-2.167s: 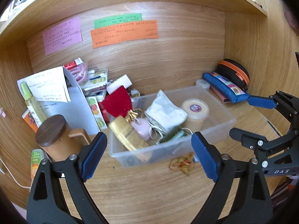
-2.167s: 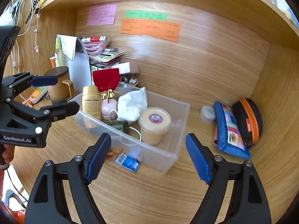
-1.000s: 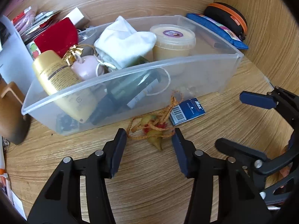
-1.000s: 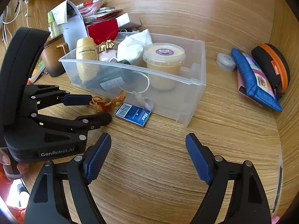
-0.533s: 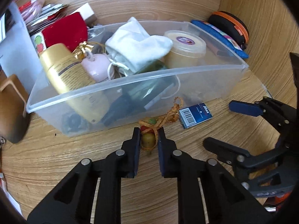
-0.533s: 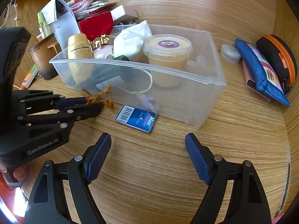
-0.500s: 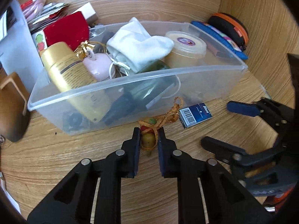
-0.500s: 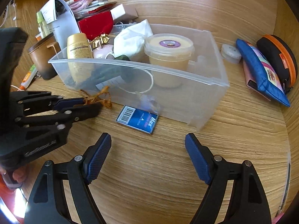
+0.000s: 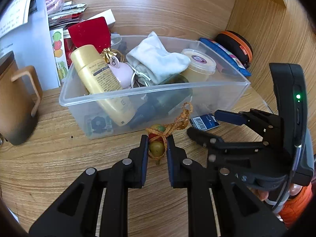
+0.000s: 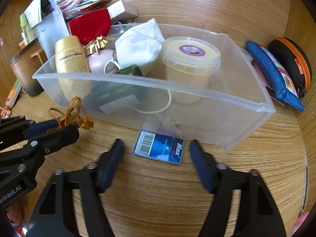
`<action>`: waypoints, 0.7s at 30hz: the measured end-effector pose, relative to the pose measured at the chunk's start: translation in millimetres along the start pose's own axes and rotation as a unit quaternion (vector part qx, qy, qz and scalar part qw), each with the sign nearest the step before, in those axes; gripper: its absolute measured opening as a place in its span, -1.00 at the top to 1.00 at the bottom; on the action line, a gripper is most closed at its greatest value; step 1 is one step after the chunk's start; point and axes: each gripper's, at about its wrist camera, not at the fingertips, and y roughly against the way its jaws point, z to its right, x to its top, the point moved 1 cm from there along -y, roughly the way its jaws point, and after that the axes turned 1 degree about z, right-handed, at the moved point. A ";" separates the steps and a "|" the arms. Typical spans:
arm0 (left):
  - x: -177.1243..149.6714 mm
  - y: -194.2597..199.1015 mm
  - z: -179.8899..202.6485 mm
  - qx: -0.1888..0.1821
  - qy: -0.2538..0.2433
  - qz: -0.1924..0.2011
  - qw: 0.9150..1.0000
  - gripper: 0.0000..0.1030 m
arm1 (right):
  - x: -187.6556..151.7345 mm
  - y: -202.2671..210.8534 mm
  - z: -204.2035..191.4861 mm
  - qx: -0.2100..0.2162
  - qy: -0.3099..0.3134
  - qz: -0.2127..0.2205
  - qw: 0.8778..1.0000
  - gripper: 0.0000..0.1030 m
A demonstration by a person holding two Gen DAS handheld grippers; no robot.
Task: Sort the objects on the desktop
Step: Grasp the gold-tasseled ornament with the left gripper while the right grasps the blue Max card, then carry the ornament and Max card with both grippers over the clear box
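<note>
A small flat blue staple box (image 10: 159, 148) lies on the wooden table (image 10: 177, 197) just ahead of and between the right gripper (image 10: 157, 166)'s open jaws, long axis crosswise — beside it, the left gripper (image 9: 157, 148) clamps a beaded orange-cord charm (image 9: 158, 144).

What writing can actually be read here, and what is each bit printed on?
"Max": on the small blue box lying in front of the clear bin, beside its barcode.
"enRobot.AI", cut off at the frame edge: on the left gripper body.
Print on the gold bottle, the white papers and the tub lid sticker: too small or blurred to read.
</note>
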 end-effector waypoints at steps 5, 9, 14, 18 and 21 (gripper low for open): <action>-2.4 7.6 -1.0 -0.004 -0.004 0.007 1.000 0.68 | -0.6 3.6 0.9 -0.005 0.014 0.000 1.000 0.09; -0.8 11.9 3.1 0.002 -0.008 0.015 1.000 0.68 | -2.1 12.0 -4.6 -0.009 0.038 0.006 0.999 0.09; 3.9 18.9 3.9 0.011 -0.004 0.025 1.000 0.68 | -3.4 34.4 -12.0 -0.005 0.066 0.031 0.997 0.09; 6.5 27.9 6.2 0.016 -0.003 0.035 0.999 0.68 | -3.6 52.9 -15.2 0.000 0.082 0.052 0.995 0.09; 8.1 36.1 9.7 0.021 -0.006 0.045 0.999 0.68 | -5.0 65.9 -16.6 0.005 0.091 0.068 0.993 0.09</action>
